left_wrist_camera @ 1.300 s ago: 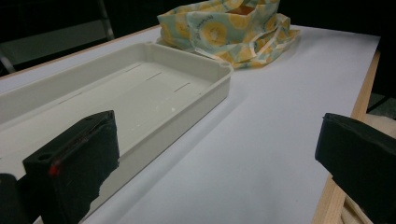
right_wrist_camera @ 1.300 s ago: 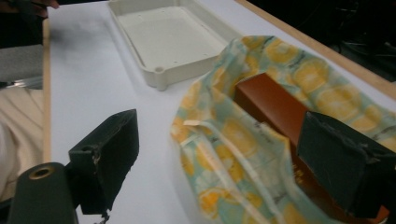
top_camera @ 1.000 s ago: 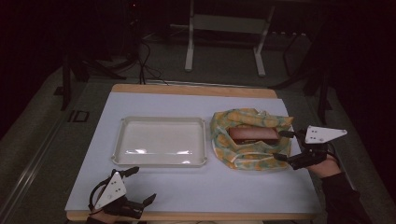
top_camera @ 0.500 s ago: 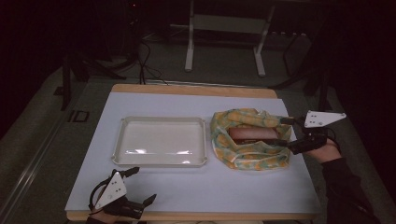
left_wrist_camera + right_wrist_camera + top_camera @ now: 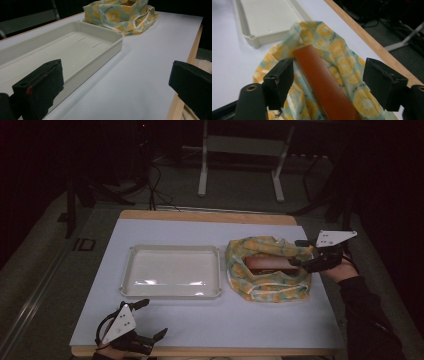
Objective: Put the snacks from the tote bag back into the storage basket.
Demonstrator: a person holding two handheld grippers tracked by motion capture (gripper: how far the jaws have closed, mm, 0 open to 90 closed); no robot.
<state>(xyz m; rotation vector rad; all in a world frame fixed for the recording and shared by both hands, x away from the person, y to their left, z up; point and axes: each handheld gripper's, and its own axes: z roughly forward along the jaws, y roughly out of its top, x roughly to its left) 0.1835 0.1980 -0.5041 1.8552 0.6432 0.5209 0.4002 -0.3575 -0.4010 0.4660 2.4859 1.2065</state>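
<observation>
A cloth with an orange-slice print [image 5: 260,287] lies bunched on the table's right half, wrapped loosely around a long reddish-brown box [image 5: 267,264]. My right gripper [image 5: 296,252] reaches in from the right over the cloth's edge. Its jaws have just been closing and stand partly open. In the right gripper view the box [image 5: 324,85] and cloth [image 5: 348,65] lie between the jaws of the right gripper [image 5: 329,77], and the pads do not press on them. An empty white tray [image 5: 170,292] sits left of the cloth. Near the table's front left corner my left gripper [image 5: 152,318] rests wide open, holding nothing.
A white mat [image 5: 225,320] covers the table, and a wooden edge [image 5: 210,216] shows at the far side. In the left gripper view the tray [image 5: 75,45] is close ahead and the cloth [image 5: 120,15] is beyond it. A metal stand [image 5: 240,165] is on the dark floor behind.
My right gripper has moved toward the table's far side and leftward, onto the cloth's right edge, and its jaws are narrower. The left gripper has stayed put.
</observation>
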